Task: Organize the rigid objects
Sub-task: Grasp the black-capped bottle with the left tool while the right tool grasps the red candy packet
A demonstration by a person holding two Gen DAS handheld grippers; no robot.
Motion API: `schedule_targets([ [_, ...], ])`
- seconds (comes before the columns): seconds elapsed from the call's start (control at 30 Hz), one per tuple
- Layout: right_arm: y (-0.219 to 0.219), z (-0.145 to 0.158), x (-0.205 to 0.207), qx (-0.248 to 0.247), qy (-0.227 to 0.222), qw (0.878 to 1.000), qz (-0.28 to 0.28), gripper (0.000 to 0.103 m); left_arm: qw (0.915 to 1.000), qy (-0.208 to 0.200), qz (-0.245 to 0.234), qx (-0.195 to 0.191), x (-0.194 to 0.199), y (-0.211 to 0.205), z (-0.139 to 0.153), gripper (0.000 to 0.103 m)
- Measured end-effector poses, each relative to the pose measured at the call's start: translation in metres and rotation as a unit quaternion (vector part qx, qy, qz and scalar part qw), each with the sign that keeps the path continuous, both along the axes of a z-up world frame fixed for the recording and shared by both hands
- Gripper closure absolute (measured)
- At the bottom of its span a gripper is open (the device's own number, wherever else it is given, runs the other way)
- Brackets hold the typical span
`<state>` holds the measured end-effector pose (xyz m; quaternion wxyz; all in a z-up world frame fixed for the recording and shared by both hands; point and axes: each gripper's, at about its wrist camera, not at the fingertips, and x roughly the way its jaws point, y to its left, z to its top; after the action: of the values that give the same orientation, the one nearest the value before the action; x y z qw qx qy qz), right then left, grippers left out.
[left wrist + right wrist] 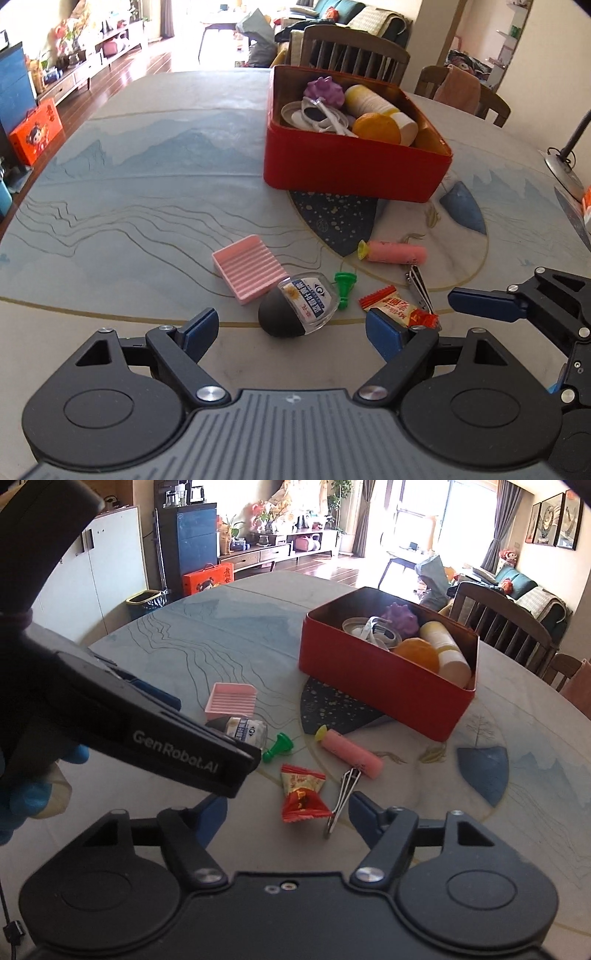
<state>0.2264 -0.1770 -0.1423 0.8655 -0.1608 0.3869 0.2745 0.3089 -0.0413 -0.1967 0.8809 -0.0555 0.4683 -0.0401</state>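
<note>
I am logging the desk (147,192) left to right, as both wrist views are showing it.

1. Tray (248,270): pink, ribbed, lying flat, furthest left of the loose things.
2. Bottle (295,304): small, clear with a black cap, lying on its side just right of the tray, ahead of my left gripper (291,328). That gripper is standing wide, nothing between its fingers (199,328).
3. Pawn (345,284): green, tipped over, just beside the bottle.
4. Candy (301,792): red wrapper, lying near my right gripper (284,821). This gripper is standing partly open, and the candy is lying in front of the gap with neither finger touching it.
5. Clippers (345,794): metal, lying just right of the candy, the near end close to the right finger (364,821); whether they are touching I cannot tell.
6. Tube (351,753): pink with a yellow end, lying beyond the clippers.
7. Tin (376,686): red, open, sitting well behind the loose things. It is holding a purple piece (400,616), a round lid with white cord (369,631), an orange round thing (417,653) and a cream cylinder (447,650).

A blue-gloved hand (22,797) is showing at the left edge of the right view, under the body of the left gripper.
</note>
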Motion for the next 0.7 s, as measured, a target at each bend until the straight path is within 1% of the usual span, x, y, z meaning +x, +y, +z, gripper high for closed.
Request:
schedule_targets([
  [0.2, 0.001, -0.004, 0.008, 0.007, 0.013, 1.000, 0.012, 0.047, 0.9999, 0.002, 0.010, -0.011, 0.004, 0.002, -0.004, 0.016],
  [0.27, 0.001, -0.005, 0.009, 0.006, 0.016, 1.000, 0.013, 0.049, 0.9999, 0.001, 0.011, -0.013, 0.004, 0.001, -0.003, 0.021],
  [0.3, 0.001, -0.006, 0.011, 0.007, 0.018, 1.000, 0.013, 0.051, 0.9999, 0.001, 0.009, -0.015, 0.005, 0.001, -0.003, 0.027],
  [0.33, 0.001, -0.007, 0.012, 0.007, 0.019, 1.000, 0.013, 0.052, 0.9998, 0.002, 0.010, -0.015, 0.006, 0.000, -0.003, 0.030],
  [0.37, 0.001, -0.007, 0.013, 0.008, 0.021, 1.000, 0.012, 0.053, 0.9998, 0.002, 0.010, -0.016, 0.007, 0.000, -0.003, 0.030],
  [0.4, 0.001, -0.007, 0.013, 0.008, 0.022, 1.000, 0.011, 0.054, 0.9998, 0.003, 0.011, -0.018, 0.007, 0.000, -0.003, 0.033],
  [0.5, 0.001, -0.008, 0.015, 0.005, 0.022, 1.000, 0.009, 0.058, 0.9997, 0.006, 0.013, -0.017, 0.009, -0.001, -0.005, 0.044],
  [0.6, 0.001, -0.009, 0.017, 0.000, 0.024, 1.000, 0.006, 0.062, 0.9998, 0.006, 0.015, -0.012, 0.010, -0.002, -0.005, 0.045],
  [0.7, 0.000, -0.011, 0.018, 0.000, 0.028, 1.000, 0.003, 0.065, 0.9998, 0.005, 0.015, -0.007, 0.010, -0.003, -0.005, 0.051],
])
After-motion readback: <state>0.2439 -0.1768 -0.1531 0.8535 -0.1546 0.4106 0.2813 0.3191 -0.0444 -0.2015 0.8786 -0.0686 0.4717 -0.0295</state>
